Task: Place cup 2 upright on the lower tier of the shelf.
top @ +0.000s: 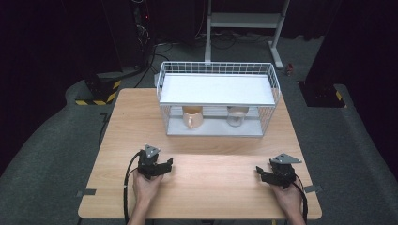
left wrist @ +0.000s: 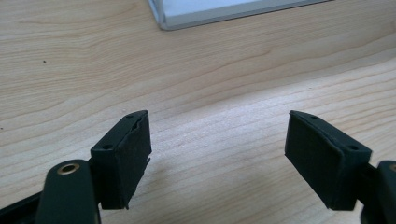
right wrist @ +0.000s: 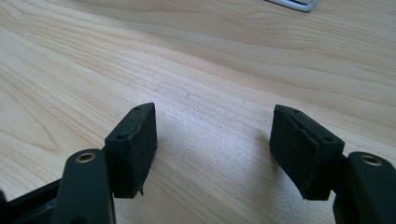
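two mugs [top: 193, 117] in wire rack [top: 218, 71]; both hand-held grippers [top: 162, 167] [top: 263, 174] apart, empty, on bare table [top: 211, 178].

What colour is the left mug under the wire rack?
Pale orange mug, clearest in the high view.

Table [top: 202, 164] light wood, smooth matt grain; rack [top: 218, 70] white-coated metal wire; gripper pads [left wrist: 126, 158] matt black, rubbery, edges frayed.

High view: above near edge of table [top: 202, 178], facing forward and down, far enough for whole top plus wire rack [top: 218, 101]. Left gripper view: low, close over wood, aimed at rack base corner [left wrist: 187, 18]. Right gripper view: equally low, same wood, rack corner [right wrist: 299, 3] shared.
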